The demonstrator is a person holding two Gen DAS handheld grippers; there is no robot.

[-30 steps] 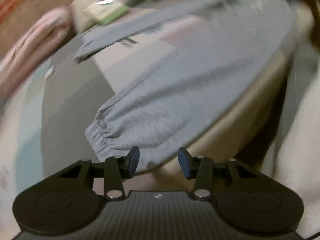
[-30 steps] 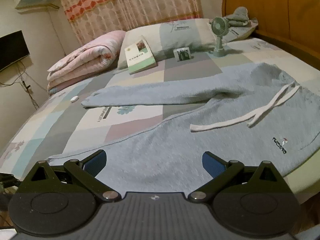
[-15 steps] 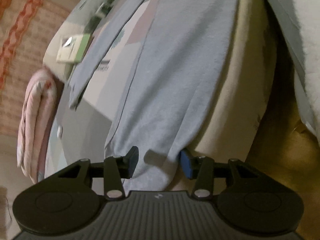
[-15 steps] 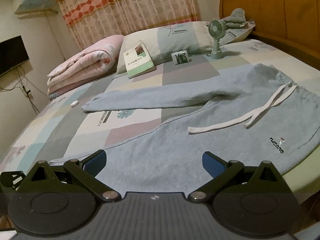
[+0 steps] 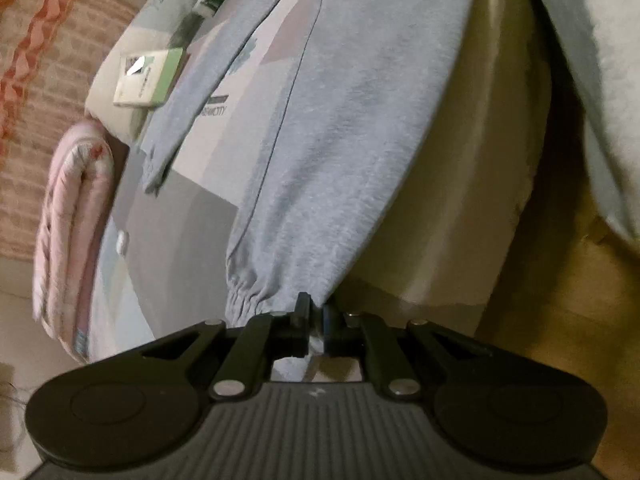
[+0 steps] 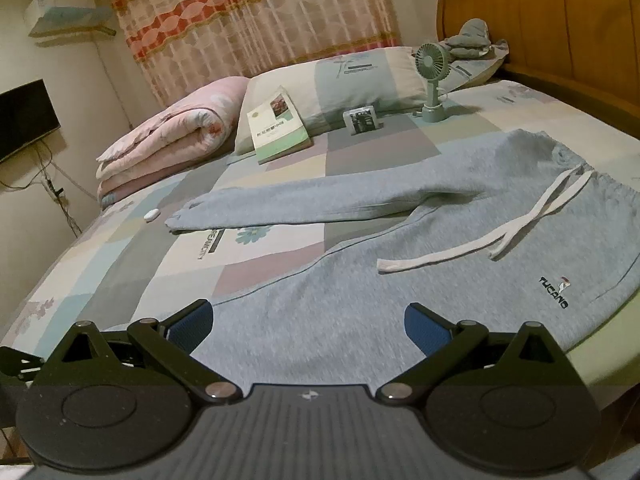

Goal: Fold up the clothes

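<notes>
left gripper (image 5: 314,316): jaws pinched on cuff of grey sweatpants (image 5: 340,140), leg stretching ahead of jaws | right gripper (image 6: 308,326): jaws spread wide, sweatpants flat on bed (image 6: 132,264) beneath and ahead

Grey sweatpants (image 6: 400,280), spread flat on the bed, legs splayed in a V. Waistband at 3 o'clock, white drawstring (image 6: 500,236) loose across the front, dark logo near the hip. Far leg runs toward 9; near leg's elastic cuff (image 5: 256,300) at 7.
</notes>
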